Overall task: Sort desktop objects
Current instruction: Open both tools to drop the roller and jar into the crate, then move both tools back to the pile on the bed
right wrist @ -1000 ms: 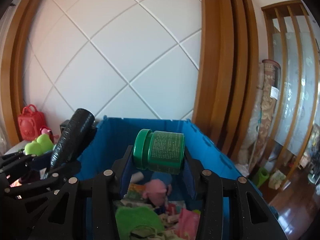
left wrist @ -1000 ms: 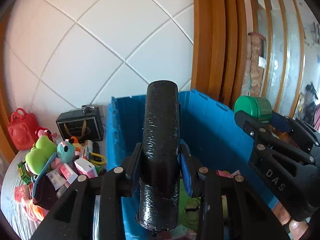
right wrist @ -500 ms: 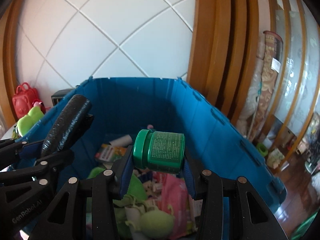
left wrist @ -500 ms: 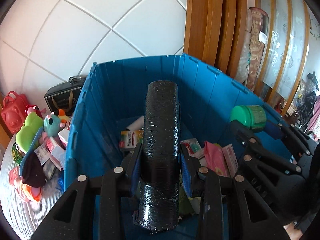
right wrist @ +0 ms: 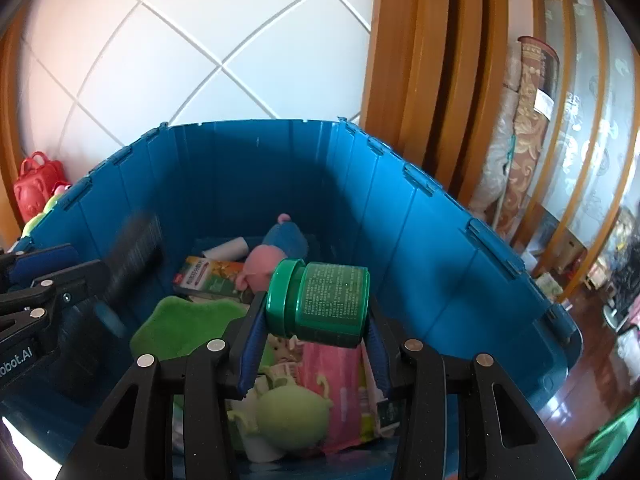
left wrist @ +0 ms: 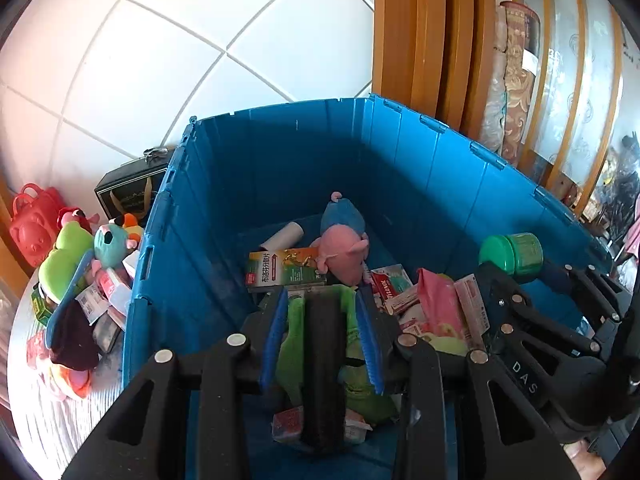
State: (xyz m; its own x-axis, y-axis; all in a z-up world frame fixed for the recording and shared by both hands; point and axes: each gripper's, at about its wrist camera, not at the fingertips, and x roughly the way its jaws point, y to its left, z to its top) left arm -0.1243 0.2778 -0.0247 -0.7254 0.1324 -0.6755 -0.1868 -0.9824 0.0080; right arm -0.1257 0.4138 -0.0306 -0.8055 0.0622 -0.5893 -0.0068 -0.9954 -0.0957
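Note:
A big blue bin (left wrist: 400,168) holds several sorted items: a pink and blue plush (left wrist: 344,248), a medicine box (left wrist: 286,270), a green plush (right wrist: 184,324). My left gripper (left wrist: 322,312) is open above the bin. The black wrapped roll (left wrist: 322,368) is between and below its fingers, blurred, free of the pads, dropping into the bin; it also shows blurred in the right wrist view (right wrist: 132,256). My right gripper (right wrist: 316,324) is shut on a green jar (right wrist: 320,302), held sideways over the bin's right part. The jar also shows in the left wrist view (left wrist: 512,252).
Left of the bin, a table holds plush toys (left wrist: 72,252), small boxes (left wrist: 108,288), a black case (left wrist: 128,196) and a red bag (left wrist: 32,228). A tiled wall stands behind, wooden frames (right wrist: 420,80) and a rolled carpet (right wrist: 520,140) at the right.
Both grippers moved forward and down over the bin. My left gripper opened and let go of the black roll, which is falling. The right still holds the jar.

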